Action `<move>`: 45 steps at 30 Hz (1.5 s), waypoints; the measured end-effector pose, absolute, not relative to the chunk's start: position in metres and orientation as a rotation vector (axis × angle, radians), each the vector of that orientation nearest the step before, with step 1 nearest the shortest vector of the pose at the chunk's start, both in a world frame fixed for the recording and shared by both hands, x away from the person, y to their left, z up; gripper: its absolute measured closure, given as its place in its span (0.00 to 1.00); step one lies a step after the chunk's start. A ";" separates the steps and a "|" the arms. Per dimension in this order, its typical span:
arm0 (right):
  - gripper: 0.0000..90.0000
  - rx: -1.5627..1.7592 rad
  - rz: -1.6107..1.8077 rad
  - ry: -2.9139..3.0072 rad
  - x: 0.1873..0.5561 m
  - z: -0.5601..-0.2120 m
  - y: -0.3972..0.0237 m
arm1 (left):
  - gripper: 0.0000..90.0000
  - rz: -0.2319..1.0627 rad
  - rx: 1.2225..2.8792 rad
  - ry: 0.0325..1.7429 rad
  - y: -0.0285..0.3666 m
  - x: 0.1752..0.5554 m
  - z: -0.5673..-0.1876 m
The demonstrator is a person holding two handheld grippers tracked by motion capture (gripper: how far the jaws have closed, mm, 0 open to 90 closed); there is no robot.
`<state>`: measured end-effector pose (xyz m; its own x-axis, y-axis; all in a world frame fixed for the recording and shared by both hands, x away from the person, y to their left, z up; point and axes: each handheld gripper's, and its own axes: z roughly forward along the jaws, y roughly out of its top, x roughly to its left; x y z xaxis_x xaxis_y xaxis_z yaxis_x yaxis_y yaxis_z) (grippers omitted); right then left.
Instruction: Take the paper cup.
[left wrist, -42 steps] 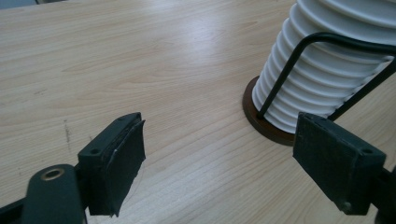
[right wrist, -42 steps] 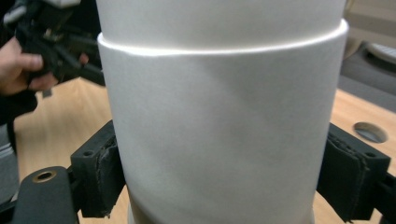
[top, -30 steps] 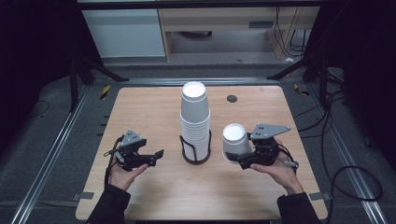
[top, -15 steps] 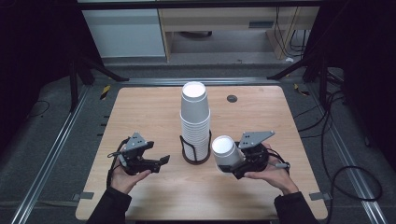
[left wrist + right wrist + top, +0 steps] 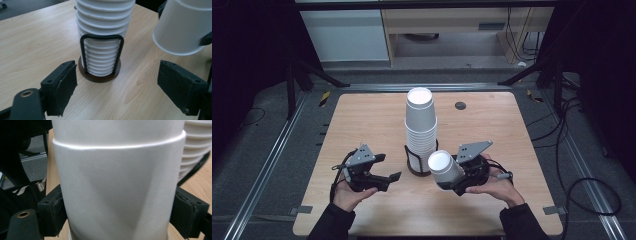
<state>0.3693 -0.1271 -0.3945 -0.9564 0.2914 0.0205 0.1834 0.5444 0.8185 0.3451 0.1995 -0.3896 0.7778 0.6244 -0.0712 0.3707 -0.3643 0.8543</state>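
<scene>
Bench (image 5: 362,120): pale wood top, centre of the high view.

Cup stack (image 5: 420,125): white paper cups nested upside down, upright in the middle of the frame, seated in a black wire holder (image 5: 412,165) with a round dark base. In the left gripper view the holder's wire loop runs up the lower cups.

Single cup (image 5: 443,167): white, tilted, lifted off the bench, just right of the stack's foot, lower centre of the high view.

Right gripper (image 5: 459,175): jaws pinching the single cup across its sides; in the right gripper view the cup wall dents slightly between the pads.

Left gripper (image 5: 384,170): lower left of centre, jaws spread wide, holding nothing, pointing toward the holder.

Small dark disc (image 5: 460,105): on the bench, upper right.
</scene>
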 end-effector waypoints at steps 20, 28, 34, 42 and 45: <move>0.16 0.310 1.342 2.722 0.369 -0.396 -0.095 | 0.16 0.255 1.991 0.632 0.178 0.332 -0.375; 0.16 0.257 1.234 2.788 0.370 -0.400 -0.086 | 0.16 0.220 2.049 0.595 0.170 0.332 -0.377; 0.16 0.225 1.155 2.832 0.371 -0.403 -0.080 | 0.15 0.199 2.103 0.567 0.162 0.332 -0.381; 0.16 0.170 1.075 2.867 0.371 -0.408 -0.070 | 0.15 0.165 2.148 0.551 0.154 0.336 -0.387; 0.16 0.157 1.056 2.876 0.371 -0.410 -0.066 | 0.15 0.153 2.160 0.552 0.152 0.337 -0.390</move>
